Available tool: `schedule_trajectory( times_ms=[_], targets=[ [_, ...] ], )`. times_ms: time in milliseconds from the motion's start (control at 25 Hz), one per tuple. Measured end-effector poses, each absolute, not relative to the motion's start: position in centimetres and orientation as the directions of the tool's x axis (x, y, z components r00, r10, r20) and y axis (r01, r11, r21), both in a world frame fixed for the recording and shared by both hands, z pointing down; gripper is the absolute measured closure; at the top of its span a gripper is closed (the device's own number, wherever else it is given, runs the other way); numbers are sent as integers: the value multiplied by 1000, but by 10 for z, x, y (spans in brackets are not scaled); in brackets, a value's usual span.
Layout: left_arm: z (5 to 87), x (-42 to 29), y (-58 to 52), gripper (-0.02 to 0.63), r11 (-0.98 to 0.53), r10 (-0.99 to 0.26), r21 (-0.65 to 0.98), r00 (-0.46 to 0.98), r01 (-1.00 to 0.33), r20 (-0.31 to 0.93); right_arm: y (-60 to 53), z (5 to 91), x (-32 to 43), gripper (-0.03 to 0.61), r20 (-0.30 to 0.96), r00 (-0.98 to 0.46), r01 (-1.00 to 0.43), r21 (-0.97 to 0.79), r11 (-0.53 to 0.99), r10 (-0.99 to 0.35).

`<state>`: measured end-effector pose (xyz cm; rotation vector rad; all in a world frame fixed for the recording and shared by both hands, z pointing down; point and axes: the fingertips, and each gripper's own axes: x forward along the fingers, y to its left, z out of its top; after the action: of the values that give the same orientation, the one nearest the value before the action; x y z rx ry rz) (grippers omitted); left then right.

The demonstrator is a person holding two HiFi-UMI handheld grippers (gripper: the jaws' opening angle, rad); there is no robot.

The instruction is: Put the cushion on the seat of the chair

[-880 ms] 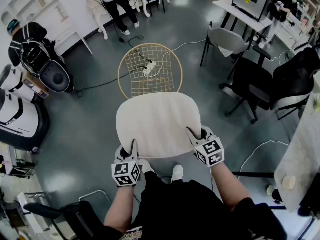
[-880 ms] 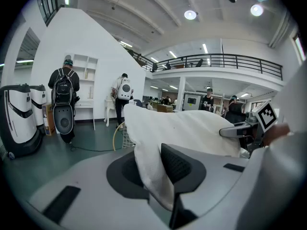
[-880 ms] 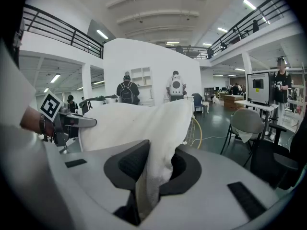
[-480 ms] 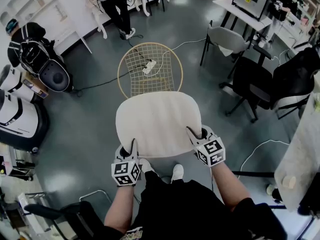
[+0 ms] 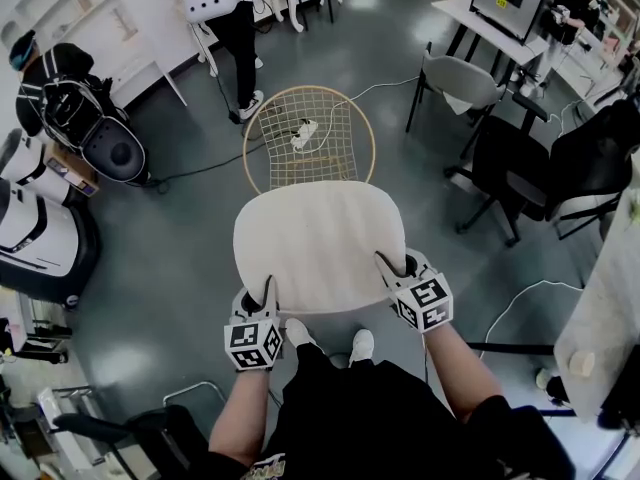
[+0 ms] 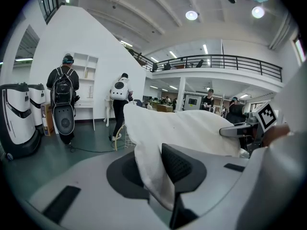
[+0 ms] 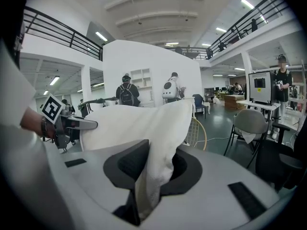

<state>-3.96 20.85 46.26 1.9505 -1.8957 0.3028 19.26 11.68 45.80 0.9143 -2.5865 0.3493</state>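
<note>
A cream, rounded cushion (image 5: 318,246) is held flat in the air between both grippers, above the grey floor. My left gripper (image 5: 262,298) is shut on the cushion's near left edge, my right gripper (image 5: 392,268) on its near right edge. In the left gripper view the cushion (image 6: 158,143) folds down between the dark pads (image 6: 178,163); in the right gripper view the cushion (image 7: 151,143) hangs between the pads (image 7: 133,162) too. The chair (image 5: 308,138), a round gold wire frame, stands just beyond the cushion's far edge; the cushion hides its near part.
A white power strip (image 5: 300,136) and cables lie on the floor under the chair. A person (image 5: 232,18) with a white backpack stands behind it. Grey and black office chairs (image 5: 462,78) and a desk stand right; white machines (image 5: 40,238) stand left.
The view has shifted slightly, so the chair and the cushion sit a little further right in the frame. The person behind the chair has stepped left. Both grips are unchanged.
</note>
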Motion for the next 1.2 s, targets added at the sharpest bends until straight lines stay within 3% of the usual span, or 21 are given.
schedule_trajectory(
  times_ms=[1200],
  targets=[
    [457,-262,168,523,-58,-904,155,118,-986,411,84,448,-26,494,449,-680,-675,-75,734,-580]
  ],
)
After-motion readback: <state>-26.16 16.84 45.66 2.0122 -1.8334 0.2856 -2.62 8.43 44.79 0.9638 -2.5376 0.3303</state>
